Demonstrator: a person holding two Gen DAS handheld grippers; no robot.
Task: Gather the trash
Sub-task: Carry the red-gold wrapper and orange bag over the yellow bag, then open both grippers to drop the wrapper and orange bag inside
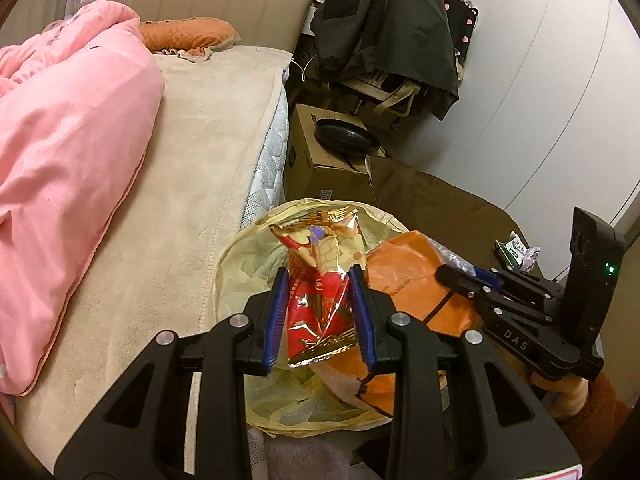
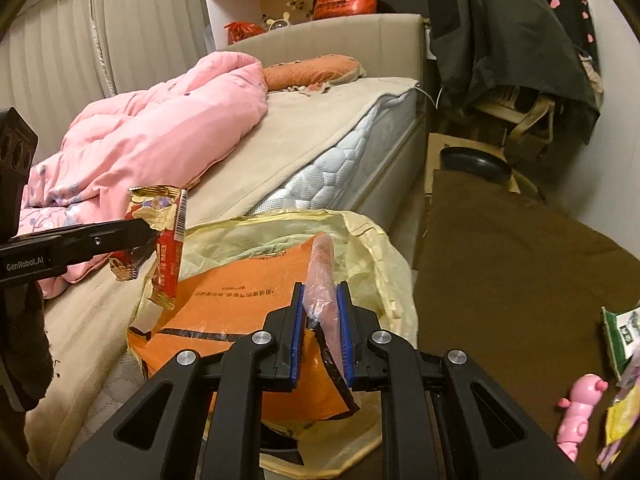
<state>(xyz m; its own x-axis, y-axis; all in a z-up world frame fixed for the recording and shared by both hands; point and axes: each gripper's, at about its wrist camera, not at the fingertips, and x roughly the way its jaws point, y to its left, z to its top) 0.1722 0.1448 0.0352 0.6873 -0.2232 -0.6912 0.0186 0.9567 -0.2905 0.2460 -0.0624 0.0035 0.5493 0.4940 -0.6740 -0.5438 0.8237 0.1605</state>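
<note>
Red snack wrapper [image 1: 320, 300] pinched in left gripper [image 1: 322, 312] above yellow bag's rim [image 1: 224, 256], right gripper [image 2: 320, 332] clamping clear plastic [image 2: 320, 280].

We see the bed [image 2: 304, 148] beside the yellow-lined bin [image 2: 376, 248]; a pink quilt [image 2: 160, 136] and orange pillow [image 2: 312, 70] lie on it.

A red and gold snack wrapper [image 1: 320, 292] is showing a printed figure with purple touches. The bin liner [image 1: 248, 264] is looking pale yellow, the flat bag [image 2: 224, 300] orange with black lines. The quilt [image 1: 68, 140] is glowing pink, the bed sheet [image 1: 188, 184] beige, the hand-held gripper pads [image 1: 362, 308] blue.
</note>
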